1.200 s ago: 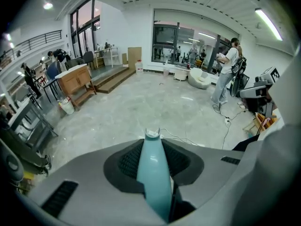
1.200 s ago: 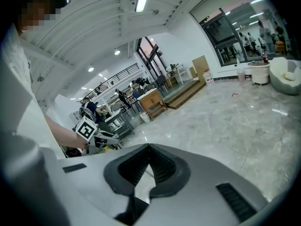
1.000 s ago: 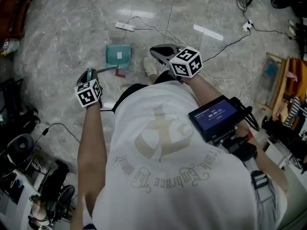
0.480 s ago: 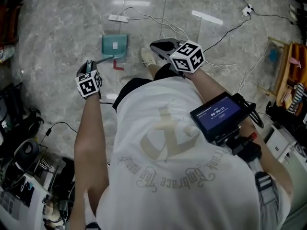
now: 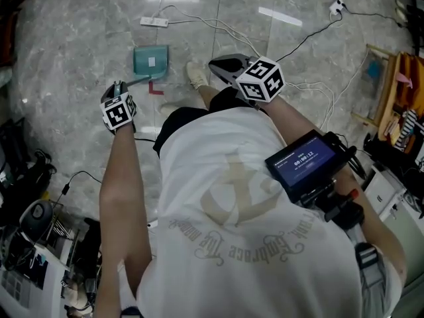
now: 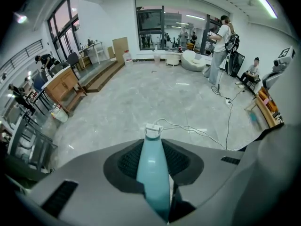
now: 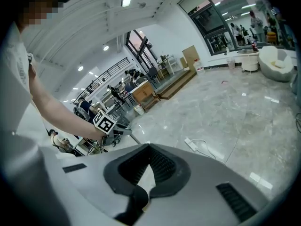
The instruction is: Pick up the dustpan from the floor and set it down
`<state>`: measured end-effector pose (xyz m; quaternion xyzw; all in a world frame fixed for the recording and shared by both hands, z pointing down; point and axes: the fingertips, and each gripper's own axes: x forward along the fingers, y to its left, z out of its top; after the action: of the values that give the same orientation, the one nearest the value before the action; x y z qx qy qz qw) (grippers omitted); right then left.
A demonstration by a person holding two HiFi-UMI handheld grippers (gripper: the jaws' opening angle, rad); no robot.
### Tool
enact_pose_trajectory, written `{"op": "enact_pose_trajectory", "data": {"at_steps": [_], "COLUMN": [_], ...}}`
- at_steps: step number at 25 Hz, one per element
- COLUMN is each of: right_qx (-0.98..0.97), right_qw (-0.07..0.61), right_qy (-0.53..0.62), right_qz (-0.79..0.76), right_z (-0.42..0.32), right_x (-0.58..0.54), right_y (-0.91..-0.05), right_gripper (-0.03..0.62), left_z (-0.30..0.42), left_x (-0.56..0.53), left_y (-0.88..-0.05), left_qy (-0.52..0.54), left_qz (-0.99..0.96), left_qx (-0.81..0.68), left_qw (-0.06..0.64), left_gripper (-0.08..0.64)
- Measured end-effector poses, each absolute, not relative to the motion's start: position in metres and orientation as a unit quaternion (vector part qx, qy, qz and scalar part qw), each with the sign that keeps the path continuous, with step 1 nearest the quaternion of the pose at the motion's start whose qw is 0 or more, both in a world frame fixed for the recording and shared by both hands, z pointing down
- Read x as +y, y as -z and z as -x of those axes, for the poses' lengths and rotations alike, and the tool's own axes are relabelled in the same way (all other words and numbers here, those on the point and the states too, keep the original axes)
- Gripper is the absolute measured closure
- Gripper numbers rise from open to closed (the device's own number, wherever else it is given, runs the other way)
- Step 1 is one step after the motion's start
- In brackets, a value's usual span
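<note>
Beside our shoe (image 5: 194, 75), over the glossy marbled floor (image 5: 79, 52), we hold one square teal plastic dustpan (image 5: 151, 61): left gripper (image 5: 120, 88) jaws clamp its smooth tapered handle (image 6: 153, 173); right gripper (image 5: 224, 66) jaws meet, empty.

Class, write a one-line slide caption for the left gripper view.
Left hand-held gripper closed on a teal dustpan handle, grey marble floor beyond.

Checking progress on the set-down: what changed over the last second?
The left gripper, shut on the handle of the teal plastic dustpan, seems to have sunk slightly toward the grey marble floor. The grip is unchanged, the right gripper stays shut and empty, and the white power strip is unmoved.
</note>
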<state>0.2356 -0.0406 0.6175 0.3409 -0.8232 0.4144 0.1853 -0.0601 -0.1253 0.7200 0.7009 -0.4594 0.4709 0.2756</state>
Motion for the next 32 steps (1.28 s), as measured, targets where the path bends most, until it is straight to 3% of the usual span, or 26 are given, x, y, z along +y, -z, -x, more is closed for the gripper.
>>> {"op": "enact_pose_trajectory", "data": {"at_steps": [27,32], "right_qx": [-0.834,-0.841], "right_qw": [0.217,0.22], "right_qy": [-0.406,-0.4], "right_qz": [-0.304,-0.29], "right_z": [-0.236,-0.22], "right_x": [-0.054,-0.062], "right_y": [-0.617,-0.615], "right_gripper": [0.577,0.577], "left_z": [0.113,0.11], "left_x": [-0.066,-0.076], "left_y": [-0.744,-0.734], "left_qy": [-0.534,-0.506], "left_qz": [-0.618,-0.643], "left_qx": [-0.47,-0.473], "left_qw": [0.334,0.326], "left_gripper": [0.437,0.391]}}
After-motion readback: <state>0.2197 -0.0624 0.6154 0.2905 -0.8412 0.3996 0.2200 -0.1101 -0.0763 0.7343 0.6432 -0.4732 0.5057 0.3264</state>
